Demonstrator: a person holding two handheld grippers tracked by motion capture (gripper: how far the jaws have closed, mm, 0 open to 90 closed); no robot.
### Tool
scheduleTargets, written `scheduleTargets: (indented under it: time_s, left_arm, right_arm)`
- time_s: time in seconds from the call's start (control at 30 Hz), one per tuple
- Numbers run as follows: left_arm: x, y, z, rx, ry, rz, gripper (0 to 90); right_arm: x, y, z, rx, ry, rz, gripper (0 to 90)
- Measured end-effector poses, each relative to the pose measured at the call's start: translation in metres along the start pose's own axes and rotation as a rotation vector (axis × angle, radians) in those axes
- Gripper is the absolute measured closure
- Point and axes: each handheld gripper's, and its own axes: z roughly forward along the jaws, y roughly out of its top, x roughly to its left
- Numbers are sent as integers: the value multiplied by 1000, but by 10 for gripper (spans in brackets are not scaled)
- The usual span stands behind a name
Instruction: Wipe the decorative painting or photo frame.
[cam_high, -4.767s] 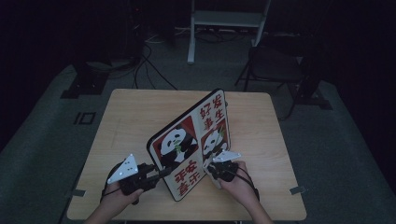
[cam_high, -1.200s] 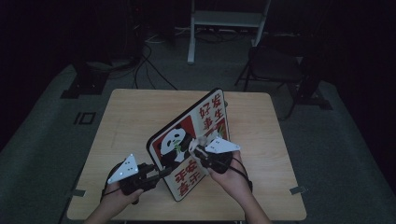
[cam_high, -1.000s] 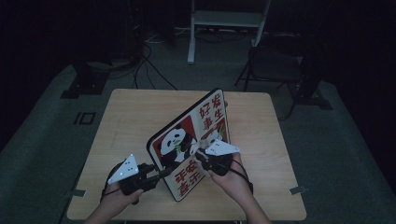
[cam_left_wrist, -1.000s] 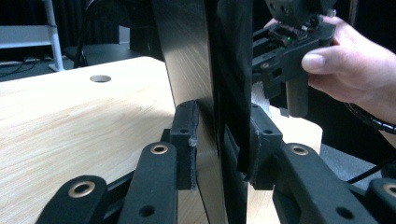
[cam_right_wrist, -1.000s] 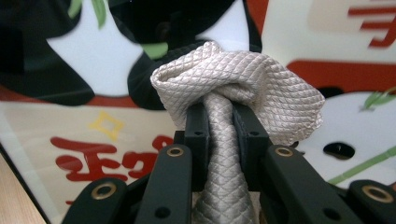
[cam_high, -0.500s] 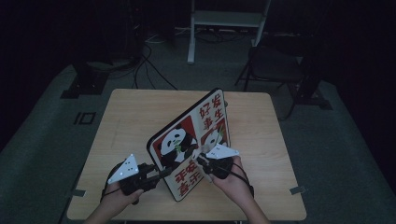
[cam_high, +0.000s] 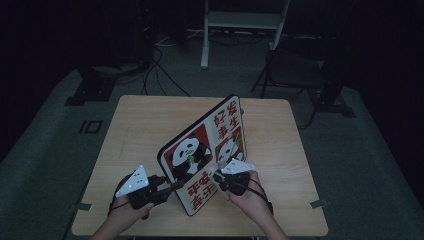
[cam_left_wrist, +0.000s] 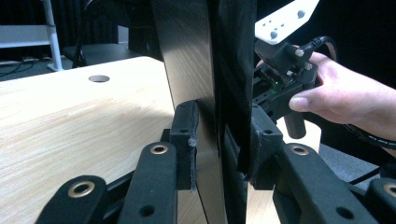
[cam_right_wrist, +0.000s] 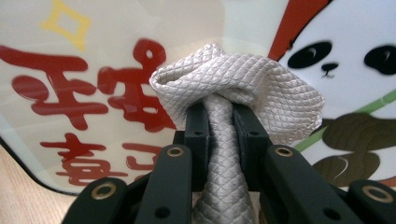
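Observation:
A flat board (cam_high: 205, 150) printed with pandas and red characters stands tilted up on its edge on the wooden table (cam_high: 140, 125). My left gripper (cam_high: 172, 187) is shut on the board's near left edge (cam_left_wrist: 219, 116), one jaw on each face. My right gripper (cam_high: 216, 176) is shut on a bunched white cloth (cam_right_wrist: 233, 88), whose waffle-textured wad presses against the printed face (cam_right_wrist: 93, 56) near a panda picture (cam_right_wrist: 345, 51). In the left gripper view, the hand with the right gripper (cam_left_wrist: 280, 70) sits just past the board.
A round hole (cam_left_wrist: 99, 78) shows in the tabletop behind the board. Beyond the table are a dark folding chair (cam_high: 295, 75), a white stand (cam_high: 240, 20) and cables on the grey floor (cam_high: 160, 60). Bare wood lies left of the board and behind it.
My right gripper has slid the cloth down the board's printed face toward the near edge. The left gripper and the board have stayed put.

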Motion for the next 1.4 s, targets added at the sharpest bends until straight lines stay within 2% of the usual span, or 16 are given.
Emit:
scheduleTargets:
  time_s: [0.4,1.1,1.23,1.33,1.4]
  left_arm:
    - [0,0,0,-2,-2,-1,699]
    - [0,0,0,-5,-4,-2,698]
    - [0,0,0,-6,-3,-3,699]
    - [1,0,0,-11,2,-3,700]
    - [2,-1,0,-15,-6,-21,700]
  right_arm:
    - [-1,-16,8,55,6,17,781]
    - [-4,-31,18,155,18,34,781]
    - [-4,-23,10,119,18,41,782]
    - [-4,-11,-1,63,18,43,782]
    - [-4,0,-9,15,22,41,782]
